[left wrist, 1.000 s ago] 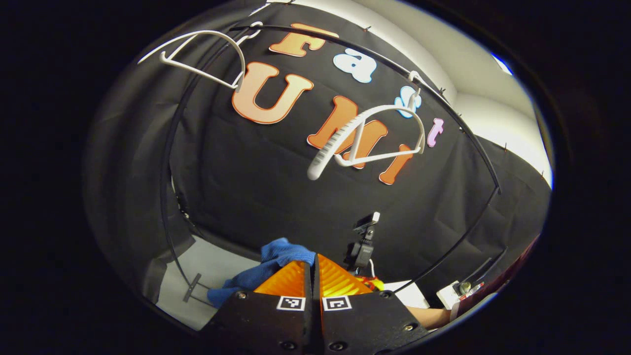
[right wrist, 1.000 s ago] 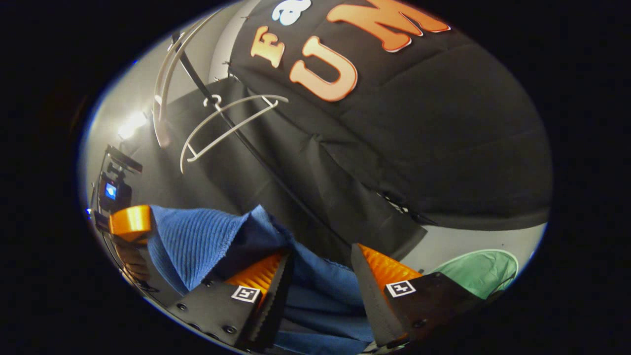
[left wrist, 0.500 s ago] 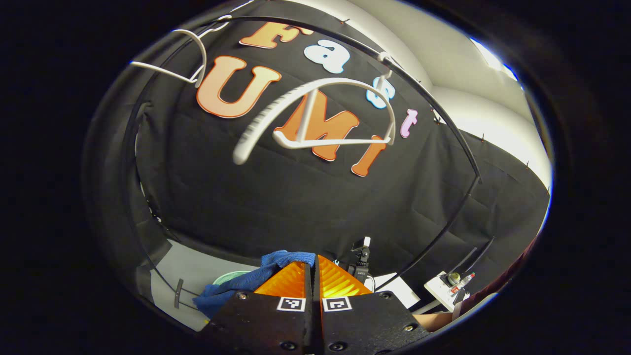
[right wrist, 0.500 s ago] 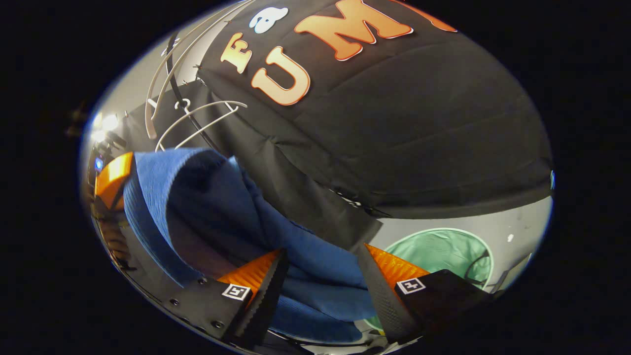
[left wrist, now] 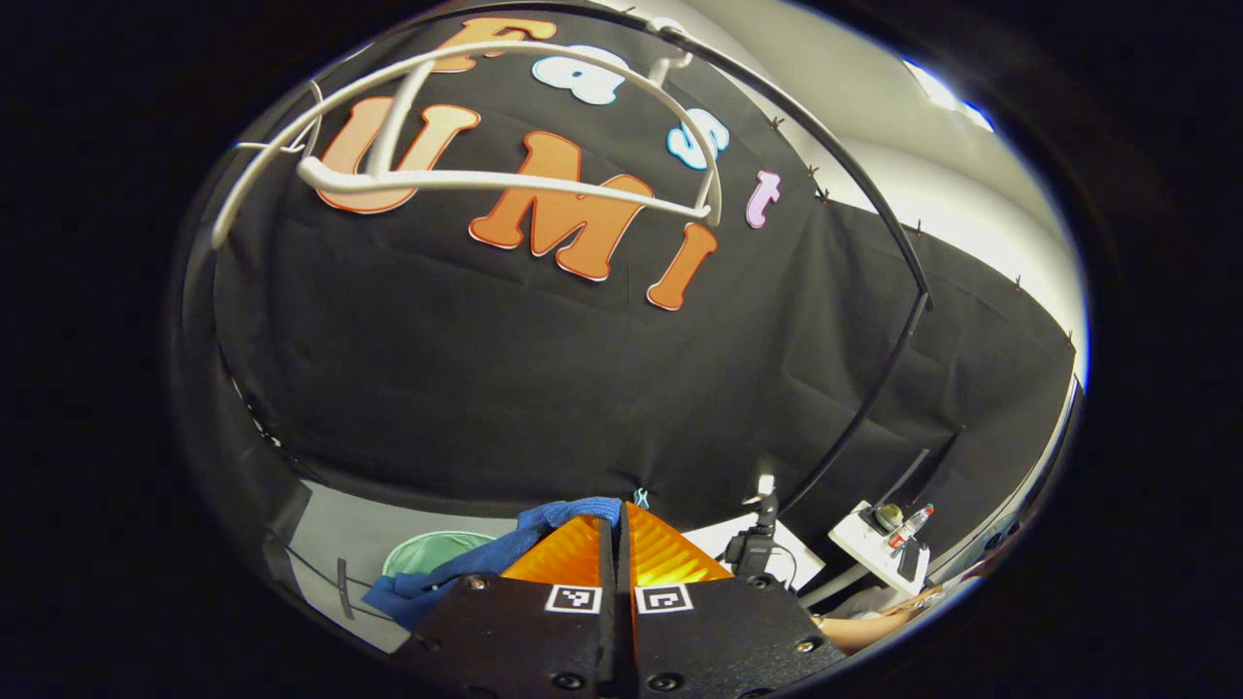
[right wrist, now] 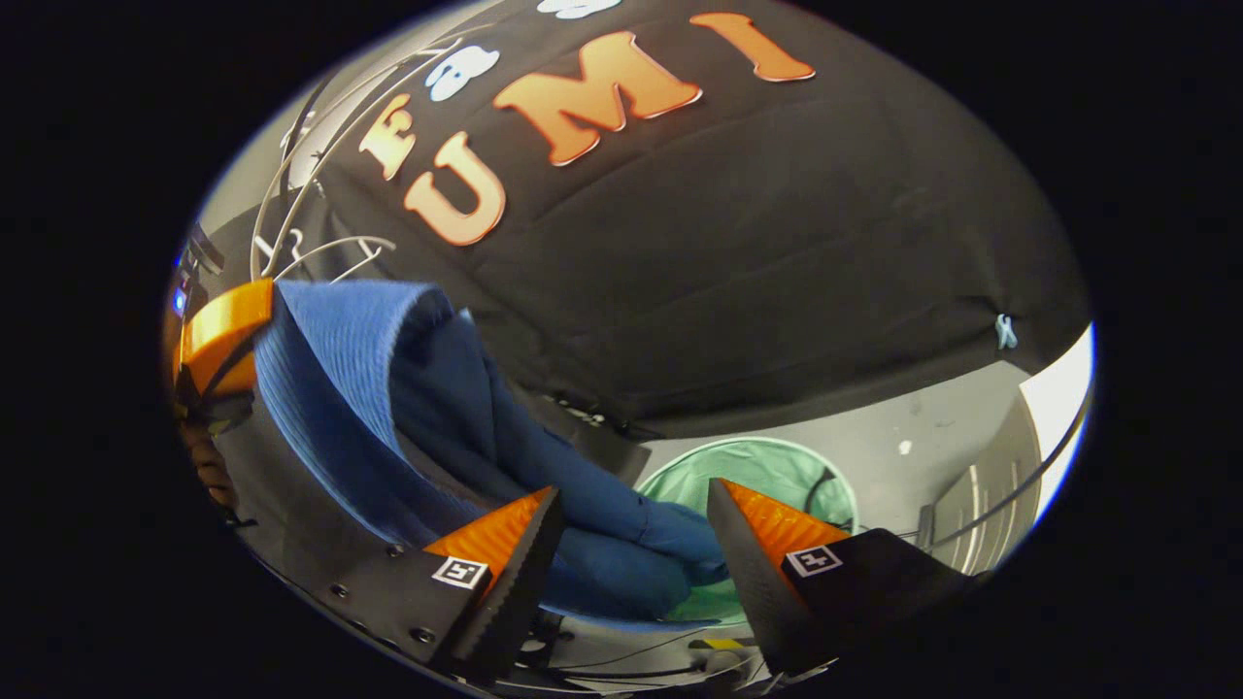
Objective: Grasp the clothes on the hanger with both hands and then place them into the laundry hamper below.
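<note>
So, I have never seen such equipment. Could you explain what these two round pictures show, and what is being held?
A person holds a hand-held gripper in each hand; a camera rides on each and looks along its two fingers. In the left gripper view, the left hand-held gripper is closed on an edge of the blue garment, below an empty white hanger on a black rail. In the right gripper view, the right hand-held gripper is open, the blue garment hanging between its fingers; whether they touch it is unclear. Below stands the green laundry hamper.
</note>
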### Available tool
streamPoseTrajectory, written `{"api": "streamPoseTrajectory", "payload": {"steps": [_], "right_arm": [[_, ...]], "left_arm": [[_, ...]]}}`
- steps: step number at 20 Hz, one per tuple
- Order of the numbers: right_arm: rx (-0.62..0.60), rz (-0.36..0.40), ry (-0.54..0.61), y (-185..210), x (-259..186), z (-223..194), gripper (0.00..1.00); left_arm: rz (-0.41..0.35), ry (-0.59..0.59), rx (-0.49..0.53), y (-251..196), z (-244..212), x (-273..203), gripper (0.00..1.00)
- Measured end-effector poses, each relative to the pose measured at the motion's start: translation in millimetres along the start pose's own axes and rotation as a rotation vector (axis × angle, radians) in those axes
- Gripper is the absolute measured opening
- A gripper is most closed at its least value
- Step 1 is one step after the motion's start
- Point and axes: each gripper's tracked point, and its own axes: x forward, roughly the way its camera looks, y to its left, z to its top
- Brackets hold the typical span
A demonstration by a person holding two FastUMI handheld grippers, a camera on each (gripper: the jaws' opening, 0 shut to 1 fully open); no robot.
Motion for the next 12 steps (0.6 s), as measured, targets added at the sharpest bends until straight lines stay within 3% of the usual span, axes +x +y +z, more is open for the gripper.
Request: {"api": "streamPoseTrajectory", "payload": {"steps": [6,12], "right_arm": [[0.018,-0.177,-0.068,-49,-21,25,0.96],[0.034,-0.255,-0.036,-85,-36,15,0.97]], "left_arm": [[0.073,0.104,-0.033,17,-67,45,0.00],[0.178,0.286,-0.064,63,-152,82,0.00]]}}
